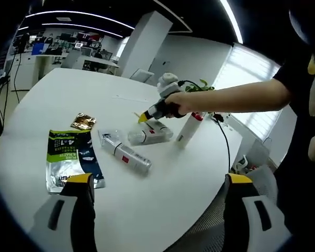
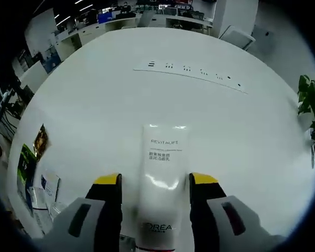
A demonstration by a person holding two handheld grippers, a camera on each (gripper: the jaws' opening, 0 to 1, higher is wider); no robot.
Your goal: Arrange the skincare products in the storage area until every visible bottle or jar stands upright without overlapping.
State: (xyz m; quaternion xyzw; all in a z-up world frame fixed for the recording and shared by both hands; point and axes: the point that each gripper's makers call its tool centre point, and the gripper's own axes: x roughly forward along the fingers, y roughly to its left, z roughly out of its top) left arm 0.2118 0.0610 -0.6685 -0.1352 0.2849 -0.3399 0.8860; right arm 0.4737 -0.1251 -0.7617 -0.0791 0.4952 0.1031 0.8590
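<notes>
right gripper (image 2: 155, 181): jaws spread either side of a white tube (image 2: 161, 173) lying flat on the white table (image 2: 199, 115), cap toward the gripper, probably lined up to grip and stand it; not yet pinched. same gripper (image 1: 147, 114) was seen far across the table, over that tube (image 1: 149, 134). left gripper (image 1: 160, 184): jaws wide apart, empty, held back. near it: clear bottle (image 1: 127, 155) lying down, green sachet (image 1: 73, 157), gold packet (image 1: 83, 122). another tube (image 1: 189, 127) leaned at the far right.

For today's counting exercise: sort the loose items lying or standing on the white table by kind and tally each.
Tubes and bottles: 3 — white tube, clear bottle, upright tube
Green-and-blue pouch: 1
Gold sachet: 1
Total: 5
</notes>
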